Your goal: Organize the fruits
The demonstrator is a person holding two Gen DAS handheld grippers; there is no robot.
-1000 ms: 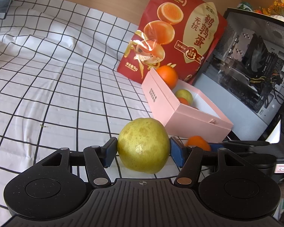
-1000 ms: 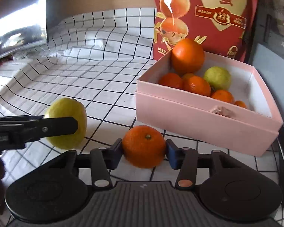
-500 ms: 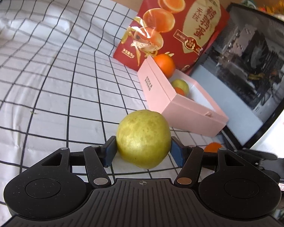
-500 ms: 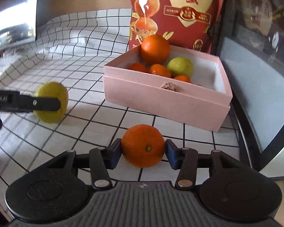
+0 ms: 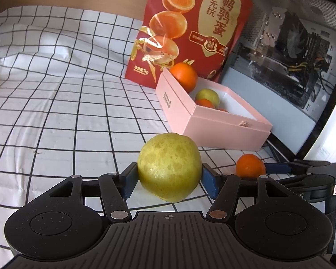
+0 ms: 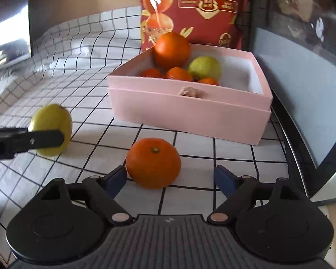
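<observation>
- The left gripper (image 5: 169,180) has its blue pads clamped on a round yellow-green fruit (image 5: 169,167).
- The right gripper (image 6: 170,177) stands spread wide; a small orange tangerine (image 6: 153,162) sits loose on the black-checked white cloth (image 6: 89,71), touching only the left pad.
- The open pink cardboard box (image 6: 190,114) of fruit lies just beyond.

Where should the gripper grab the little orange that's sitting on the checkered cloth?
Grip the orange around its widest middle, one finger on each side. It sits stem-up and looks a bit flattened, so the sides are probably firmest. Come in low from the near side, where the open right hand-held gripper already straddles it.
</observation>
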